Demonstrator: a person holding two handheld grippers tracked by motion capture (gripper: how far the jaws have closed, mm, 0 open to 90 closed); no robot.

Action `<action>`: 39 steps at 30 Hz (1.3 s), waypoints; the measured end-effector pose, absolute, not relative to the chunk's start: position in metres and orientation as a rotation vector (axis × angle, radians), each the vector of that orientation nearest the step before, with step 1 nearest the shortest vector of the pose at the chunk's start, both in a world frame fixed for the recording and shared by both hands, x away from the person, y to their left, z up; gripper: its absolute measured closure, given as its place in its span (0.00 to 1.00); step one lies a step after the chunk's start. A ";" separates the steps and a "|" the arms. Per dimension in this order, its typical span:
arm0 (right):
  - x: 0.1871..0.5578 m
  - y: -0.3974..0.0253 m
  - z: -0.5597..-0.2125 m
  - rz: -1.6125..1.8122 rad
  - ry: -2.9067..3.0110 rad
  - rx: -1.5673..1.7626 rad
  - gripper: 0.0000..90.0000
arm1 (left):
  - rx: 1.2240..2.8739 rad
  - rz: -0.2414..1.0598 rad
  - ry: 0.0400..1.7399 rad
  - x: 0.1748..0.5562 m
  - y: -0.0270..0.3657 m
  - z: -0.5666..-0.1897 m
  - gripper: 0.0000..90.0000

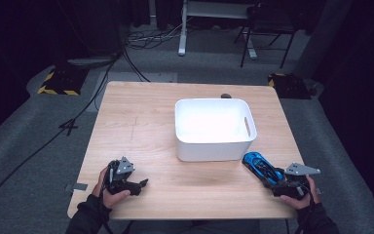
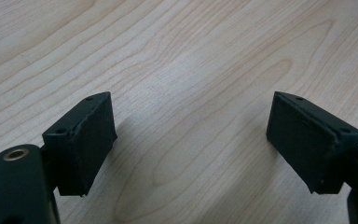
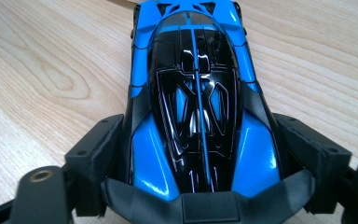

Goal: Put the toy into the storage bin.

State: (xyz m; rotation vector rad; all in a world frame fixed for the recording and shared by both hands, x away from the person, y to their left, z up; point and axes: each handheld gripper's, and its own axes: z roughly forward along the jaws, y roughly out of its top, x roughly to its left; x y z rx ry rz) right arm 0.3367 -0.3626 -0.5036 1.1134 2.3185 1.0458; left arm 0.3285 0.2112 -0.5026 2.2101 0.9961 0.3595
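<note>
In the high view, a blue toy car lies on the pale wooden table just off the front right corner of the white plastic bin, its nose pointing toward that corner. The right gripper sits at the car's tail end, on the side away from the bin, with a grey three-cornered plate on top and a hand wrapped round its grip. The car's rear is tucked in under that gripper, so whether the jaws press on it is hard to make out from here. The left gripper rests well to the front left of the bin, nowhere near the car, held low over bare wood. The bin is rectangular with rounded corners and a slot handle in its right wall; its inside is washed out to plain white.

In the left gripper view, the left gripper stands wide, its two matte black, blocky pads far apart with bare wood grain between them.

In the right gripper view, the right gripper has a jaw on either flank of the car, both pads touching its glossy blue sides, so it grips the car near the rear. The body is low and sleek, blue with a shiny black centre panel; its far end is cut off by the top edge and its black rear wing hides the tail
</note>
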 end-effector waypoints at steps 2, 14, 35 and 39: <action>0.337 -0.363 -0.504 1.044 2.332 1.099 0.22 | 2.218 0.353 0.981 0.329 0.212 -0.503 0.18; 0.336 -0.365 -0.503 1.053 2.326 1.107 0.27 | 2.218 0.381 0.971 0.328 0.210 -0.502 0.18; 0.329 -0.364 -0.444 1.299 2.088 1.007 0.27 | 2.228 0.387 0.926 0.326 0.207 -0.503 0.19; 0.333 -0.362 -0.434 1.315 2.068 0.991 0.27 | 2.228 0.384 0.922 0.326 0.207 -0.502 0.19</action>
